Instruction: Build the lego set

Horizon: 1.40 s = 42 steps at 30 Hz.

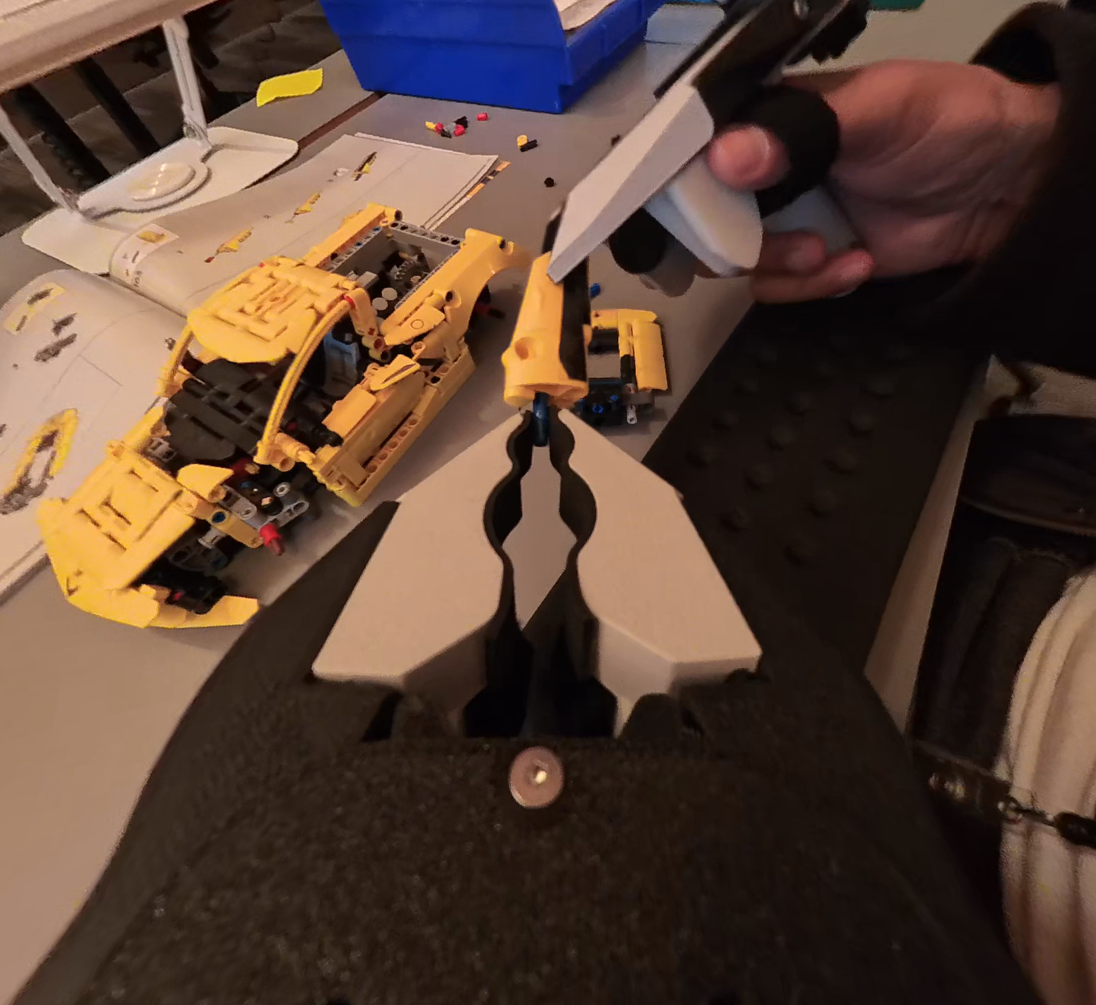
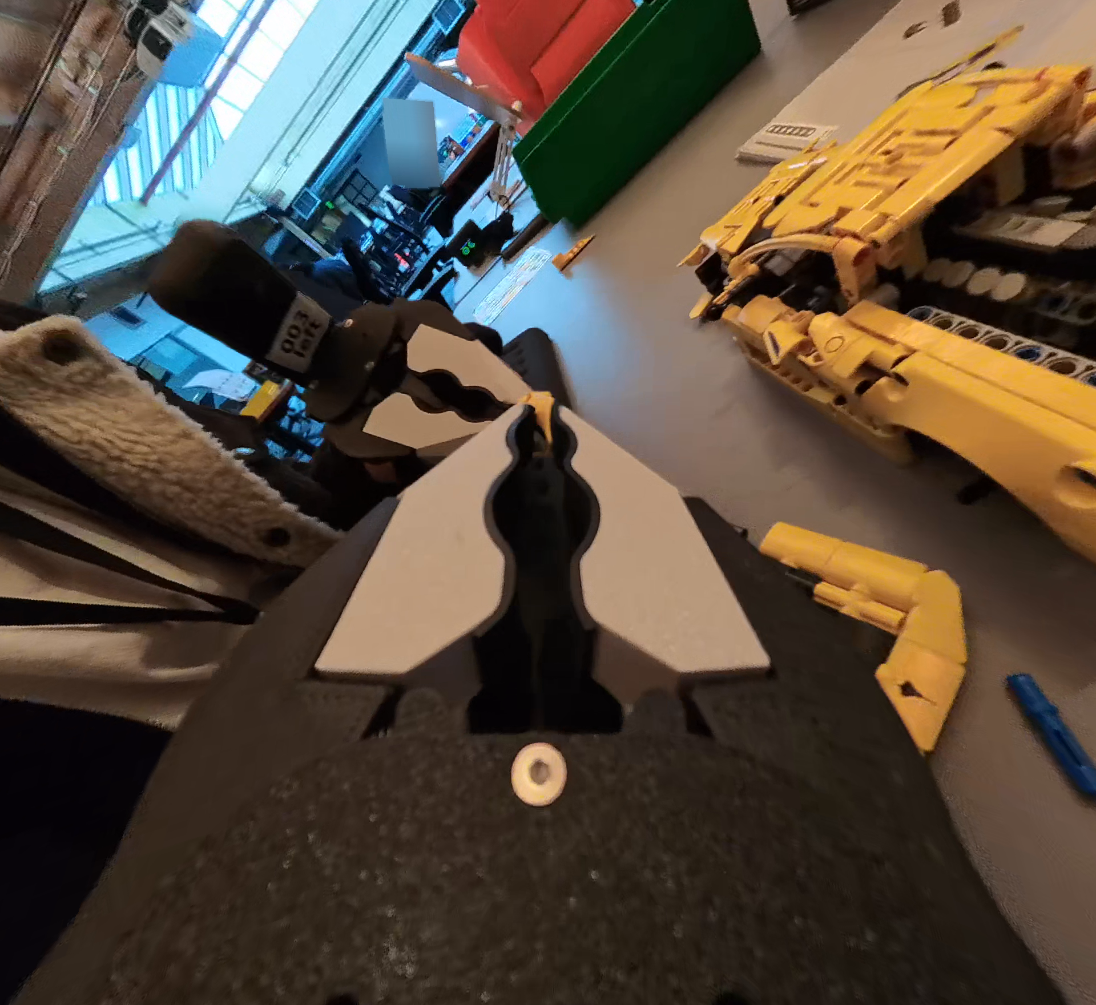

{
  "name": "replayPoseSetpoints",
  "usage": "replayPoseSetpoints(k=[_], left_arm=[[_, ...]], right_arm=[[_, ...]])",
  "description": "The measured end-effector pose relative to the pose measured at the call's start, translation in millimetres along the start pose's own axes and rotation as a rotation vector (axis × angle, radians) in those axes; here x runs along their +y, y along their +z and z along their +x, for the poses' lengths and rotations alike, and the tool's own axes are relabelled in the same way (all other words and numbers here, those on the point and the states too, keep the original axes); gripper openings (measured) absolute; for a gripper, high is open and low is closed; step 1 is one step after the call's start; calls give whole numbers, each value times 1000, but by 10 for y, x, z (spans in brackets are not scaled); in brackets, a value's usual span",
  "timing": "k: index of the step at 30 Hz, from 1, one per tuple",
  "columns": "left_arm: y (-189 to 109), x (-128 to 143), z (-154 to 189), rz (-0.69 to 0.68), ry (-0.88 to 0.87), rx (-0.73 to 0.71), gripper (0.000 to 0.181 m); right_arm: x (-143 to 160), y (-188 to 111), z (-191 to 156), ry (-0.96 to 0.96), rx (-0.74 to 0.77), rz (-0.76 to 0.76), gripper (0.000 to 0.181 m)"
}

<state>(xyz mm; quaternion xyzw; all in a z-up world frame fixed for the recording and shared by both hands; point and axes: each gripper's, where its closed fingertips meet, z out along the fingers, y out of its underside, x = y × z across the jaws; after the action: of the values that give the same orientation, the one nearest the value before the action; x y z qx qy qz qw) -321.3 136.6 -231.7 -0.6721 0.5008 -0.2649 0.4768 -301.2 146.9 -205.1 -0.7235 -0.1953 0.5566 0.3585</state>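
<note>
Surface: grey tabletop, open instruction booklet at left of frame, blue plastic bin top centre.
Main build: yellow Technic car body, centre-left, resting on the table and partly on the booklet.
Held part: curved yellow panel piece, mid-frame, just right of the car, above a small yellow-and-grey subassembly.
Left gripper: jaws nearly closed, pinching a dark blue pin at the panel's lower end.
Right gripper: tips clamped on the panel's upper edge.
Handling: light, stiff, smooth plastic; likely slips if pinched on the curve. Grip flat edges; the pin joint may pop under twist.
Loose parts: small red, black and yellow pins near the bin.
</note>
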Motion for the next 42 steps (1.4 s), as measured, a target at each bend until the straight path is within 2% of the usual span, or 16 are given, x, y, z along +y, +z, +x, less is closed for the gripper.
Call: replayPoseSetpoints(k=[1, 3, 4, 7, 9, 13, 17, 22, 28, 30, 33, 42], left_arm=[[-4, -13, -48, 7, -49, -5, 5], [-64, -75, -223, 68, -201, -18, 23], [-110, -136, -262, 124, -298, 32, 30], [-217, -357, -257, 317, -632, 305, 37], [-265, -487, -185, 401, -737, 471, 37], [-273, -584, -75, 440, -695, 540, 36], [-277, -569, -132, 455, -726, 527, 15], [-276, -549, -108, 436, -740, 562, 15], [-248, -469, -94, 348, -756, 623, 14], [-241, -450, -107, 336, -734, 613, 14], [-214, -407, -124, 310, -669, 566, 15], [-167, -374, -22, 269, -531, 531, 15]], right_arm=[[-39, 0, -4, -1, 4, 31, 4], [-212, -59, -35, 15, -8, 150, 1], [-279, -97, -62, 23, -28, 199, 1], [-388, -158, -134, -17, -48, 281, 1], [-380, -117, -239, -21, -103, 274, 1], [-323, 15, -321, 58, -190, 274, 1], [-308, 50, -356, 63, -214, 266, 1], [-284, 48, -360, 76, -233, 256, 2], [-191, 50, -247, -227, -11, 141, 25], [-124, 66, -182, -278, 33, 99, 22], [-111, 65, -255, -189, -52, 96, 18], [-48, 106, -214, -124, -62, 64, 8]])
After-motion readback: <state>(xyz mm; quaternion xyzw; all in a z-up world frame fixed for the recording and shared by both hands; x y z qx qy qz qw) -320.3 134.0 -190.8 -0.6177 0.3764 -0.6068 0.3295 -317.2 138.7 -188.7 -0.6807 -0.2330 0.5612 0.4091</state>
